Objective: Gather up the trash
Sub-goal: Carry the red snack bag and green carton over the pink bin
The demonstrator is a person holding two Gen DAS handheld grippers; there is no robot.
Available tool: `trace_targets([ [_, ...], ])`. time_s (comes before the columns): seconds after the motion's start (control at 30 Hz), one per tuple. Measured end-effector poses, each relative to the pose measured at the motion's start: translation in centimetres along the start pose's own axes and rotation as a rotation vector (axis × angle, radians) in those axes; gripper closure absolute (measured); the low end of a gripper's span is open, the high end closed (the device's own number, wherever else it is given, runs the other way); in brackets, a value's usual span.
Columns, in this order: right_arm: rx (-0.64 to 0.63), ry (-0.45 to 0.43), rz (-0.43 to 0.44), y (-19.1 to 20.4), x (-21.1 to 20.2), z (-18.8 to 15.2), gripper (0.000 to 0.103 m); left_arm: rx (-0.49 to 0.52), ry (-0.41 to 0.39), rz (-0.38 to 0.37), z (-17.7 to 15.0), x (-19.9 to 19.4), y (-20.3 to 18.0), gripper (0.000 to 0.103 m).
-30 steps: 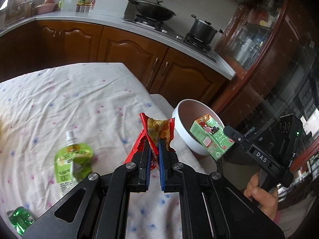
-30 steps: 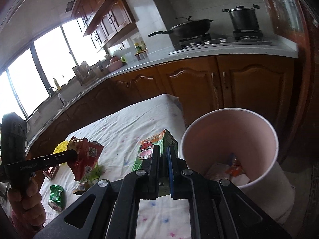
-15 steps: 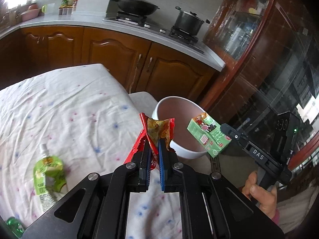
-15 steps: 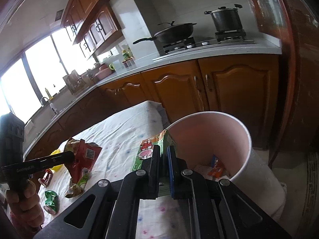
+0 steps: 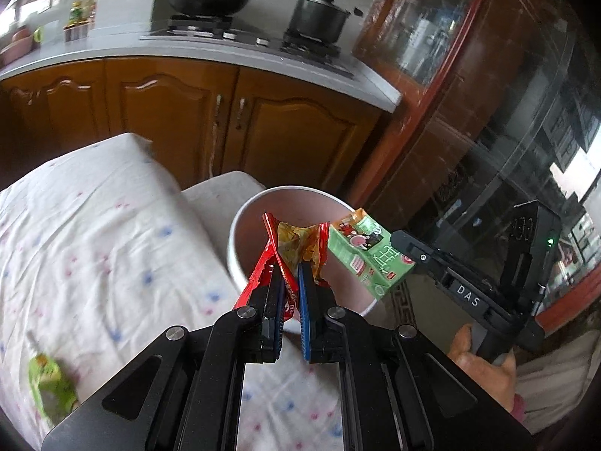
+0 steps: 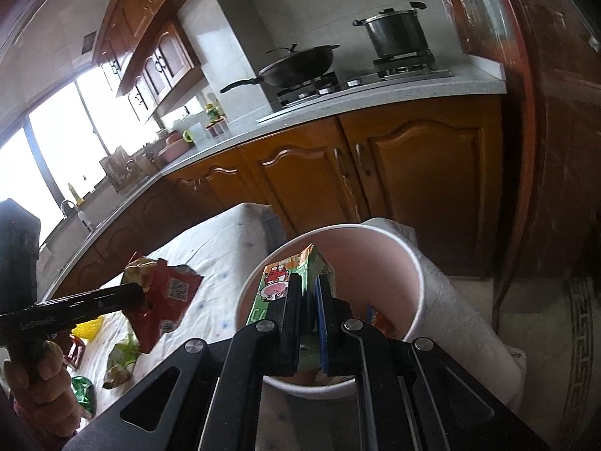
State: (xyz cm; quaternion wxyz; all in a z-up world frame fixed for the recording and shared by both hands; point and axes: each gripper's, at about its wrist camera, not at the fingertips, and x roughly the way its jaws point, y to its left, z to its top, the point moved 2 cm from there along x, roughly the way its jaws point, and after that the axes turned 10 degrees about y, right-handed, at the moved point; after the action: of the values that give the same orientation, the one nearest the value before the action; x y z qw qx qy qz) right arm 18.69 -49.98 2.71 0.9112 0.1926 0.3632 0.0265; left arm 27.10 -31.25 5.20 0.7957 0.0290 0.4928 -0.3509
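Left gripper [image 5: 290, 278] fingers clamp red snack wrapper [image 5: 291, 248]; right gripper [image 6: 308, 293] grips green carton [image 6: 289, 278] over pink bin [image 6: 409, 263].

Your right hand-held gripper [image 6: 308, 323] is covering the lower half of the green carton [image 6: 289, 274] and most of the bin [image 6: 413, 274] floor, while motion is blurring the green pouch [image 5: 50, 379] into an unreadable smear at the table [image 5: 94, 225] edge.

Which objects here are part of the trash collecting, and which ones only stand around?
Job:
- left gripper, shut on red snack wrapper
- right gripper, shut on green carton
- pink bin
- green pouch on the table

Only there:
- wok
- pot
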Motion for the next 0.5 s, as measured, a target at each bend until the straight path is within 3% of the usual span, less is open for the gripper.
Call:
trace_targets([
  [0.23,0.017,0.018,-0.035,-2.0,1.2,0.6,0.096,0.02,0.085,0.022,2.2,5.1,-1.5,0.097],
  [0.5,0.011,0.068,-0.055,-3.1,3.3,0.5,0.096,0.024,0.151,0.043,2.5,8.7,-1.8,0.097],
])
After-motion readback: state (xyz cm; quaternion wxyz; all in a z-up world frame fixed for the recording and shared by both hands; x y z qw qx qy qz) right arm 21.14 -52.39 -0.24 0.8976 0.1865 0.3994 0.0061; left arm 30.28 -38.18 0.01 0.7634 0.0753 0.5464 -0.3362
